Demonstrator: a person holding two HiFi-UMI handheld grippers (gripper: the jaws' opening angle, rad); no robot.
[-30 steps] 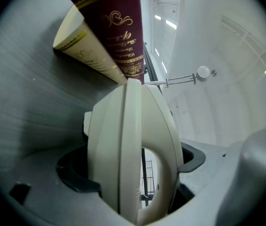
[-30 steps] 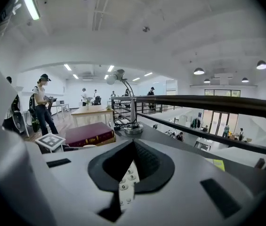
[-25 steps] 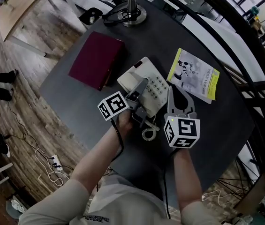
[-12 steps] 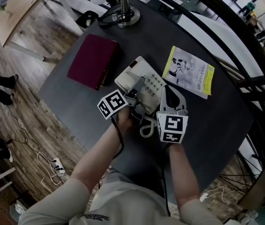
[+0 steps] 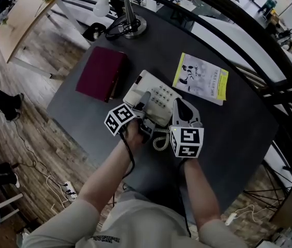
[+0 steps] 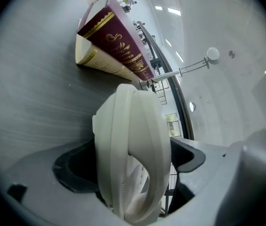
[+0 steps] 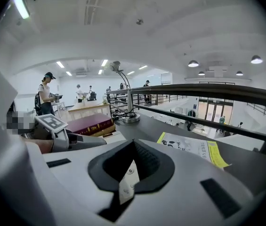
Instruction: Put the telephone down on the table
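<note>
A cream telephone (image 5: pixel 153 93) with a keypad lies on the dark table (image 5: pixel 233 133). My left gripper (image 5: pixel 143 103) reaches over the phone's near left side and is shut on the cream handset (image 6: pixel 133 159), which fills the space between its jaws. The coiled cord (image 5: pixel 161 141) hangs at the phone's near edge. My right gripper (image 5: pixel 180 103) sits at the phone's near right corner with its jaws closed tip to tip. In the right gripper view a sliver of the keypad (image 7: pixel 125 182) shows through the slit behind the tips.
A maroon book (image 5: pixel 101 73) lies left of the phone. A yellow-edged booklet (image 5: pixel 201 78) lies to the right. A lamp base (image 5: pixel 130 26) with cables stands at the far edge. A black railing (image 5: pixel 249 30) curves round the table's far side. People stand far off.
My right gripper has moved left, up against the phone's near right corner. The left gripper stays shut on the handset. The head view has shifted a little.
</note>
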